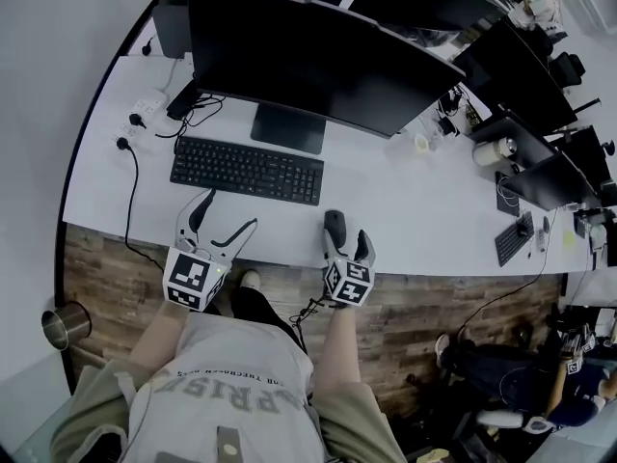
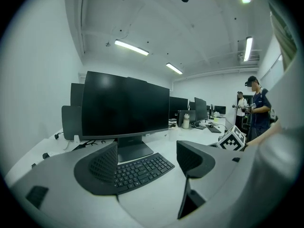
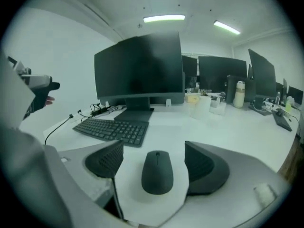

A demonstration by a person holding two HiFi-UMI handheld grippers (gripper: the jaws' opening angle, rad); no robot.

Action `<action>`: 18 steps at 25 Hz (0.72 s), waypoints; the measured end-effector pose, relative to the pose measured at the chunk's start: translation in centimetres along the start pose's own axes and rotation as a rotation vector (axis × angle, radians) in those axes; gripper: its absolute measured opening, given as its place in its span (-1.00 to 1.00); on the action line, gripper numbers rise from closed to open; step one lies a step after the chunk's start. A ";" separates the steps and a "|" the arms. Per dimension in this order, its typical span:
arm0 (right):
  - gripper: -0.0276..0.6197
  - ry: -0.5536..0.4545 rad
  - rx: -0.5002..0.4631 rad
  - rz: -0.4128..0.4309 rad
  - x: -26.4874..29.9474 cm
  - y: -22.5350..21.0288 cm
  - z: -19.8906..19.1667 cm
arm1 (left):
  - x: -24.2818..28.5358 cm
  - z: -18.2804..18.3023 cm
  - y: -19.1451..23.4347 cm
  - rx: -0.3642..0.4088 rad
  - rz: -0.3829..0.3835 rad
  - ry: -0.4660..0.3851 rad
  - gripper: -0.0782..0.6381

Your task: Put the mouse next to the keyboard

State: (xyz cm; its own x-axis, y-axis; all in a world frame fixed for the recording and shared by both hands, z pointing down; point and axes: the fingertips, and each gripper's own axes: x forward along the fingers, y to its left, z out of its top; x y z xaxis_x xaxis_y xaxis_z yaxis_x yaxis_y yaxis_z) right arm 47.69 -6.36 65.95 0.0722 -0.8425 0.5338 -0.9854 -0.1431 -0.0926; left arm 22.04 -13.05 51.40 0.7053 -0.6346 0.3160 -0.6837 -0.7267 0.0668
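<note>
Quick count of what's on the white bench (image 1: 405, 220). There's one mouse (image 3: 157, 171), one keyboard (image 1: 247, 170) right in front of me, and a second keyboard (image 1: 511, 239) way off to the right. There are two hand-held grippers, each with one marker cube (image 1: 189, 279) in black-and-white squares.

The mouse is a smooth, matte dark oval with a thin line down its front. It's lying flat on the bench, off to the right of the keyboard's front corner with a strip of bare bench between them. It sits between the jaws of the right hand-held gripper (image 1: 347, 242), which are spread wide. There's bare bench on both sides of the mouse, so neither pad is touching it.

The pads (image 3: 105, 159) are chunky dark wedges with a fine dotted grid on the inner face, mounted on plain grey bodies.

The left hand-held gripper (image 1: 227, 215) is also wide open with nothing in it. It's at the bench's front edge, just short of the keyboard.

The keyboard is a flat black slab with low keys, full width with a number block. Behind it is one big black monitor (image 1: 308, 61) on a rectangular foot, with more screens stacked up behind that.

Down at floor level there's one shiny metal cup (image 1: 60, 324), round and open-topped. The floor (image 1: 434, 316) is wood-look planks.
</note>
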 end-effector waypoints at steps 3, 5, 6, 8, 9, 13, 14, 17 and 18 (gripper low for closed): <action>0.30 -0.120 -0.002 -0.007 -2.5 1.3 3.8 | -0.1 0.7 -0.2 0.009 -0.029 -0.016 0.25; 0.30 -0.200 -0.004 -0.006 -4.2 2.6 6.3 | -0.1 1.2 -0.2 0.014 -0.049 -0.027 0.25; 0.30 -0.238 -0.004 -0.006 -5.1 3.3 7.5 | -0.1 1.6 -0.2 0.017 -0.059 -0.034 0.25; 0.30 -0.308 -0.002 -0.007 -7.0 4.7 9.7 | -0.2 2.4 -0.3 0.024 -0.080 -0.050 0.25; 0.30 -0.340 0.000 -0.010 -7.9 5.4 10.8 | -0.3 2.9 -0.4 0.027 -0.091 -0.060 0.25; 0.30 -0.445 -0.004 -0.045 -11.5 7.9 13.9 | -0.9 5.1 -0.9 0.034 -0.139 -0.110 0.25; 0.30 -0.466 -0.003 -0.049 -12.2 8.5 14.4 | -1.1 5.6 -1.0 0.035 -0.151 -0.123 0.25; 0.29 -0.514 0.006 -0.052 -14.2 10.2 15.6 | -1.7 6.9 -1.6 0.053 -0.189 -0.154 0.25; 0.29 -0.527 0.006 -0.062 -14.8 10.6 15.8 | -1.9 7.3 -1.7 0.059 -0.199 -0.162 0.24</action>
State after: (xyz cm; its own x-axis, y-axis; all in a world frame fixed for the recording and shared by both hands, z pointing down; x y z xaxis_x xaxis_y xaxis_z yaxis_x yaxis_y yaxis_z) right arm 38.58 -3.63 43.79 0.1994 -0.9789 0.0442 -0.9760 -0.2024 -0.0805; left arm 23.20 -12.52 43.80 0.8486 -0.5084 0.1463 -0.5202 -0.8522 0.0555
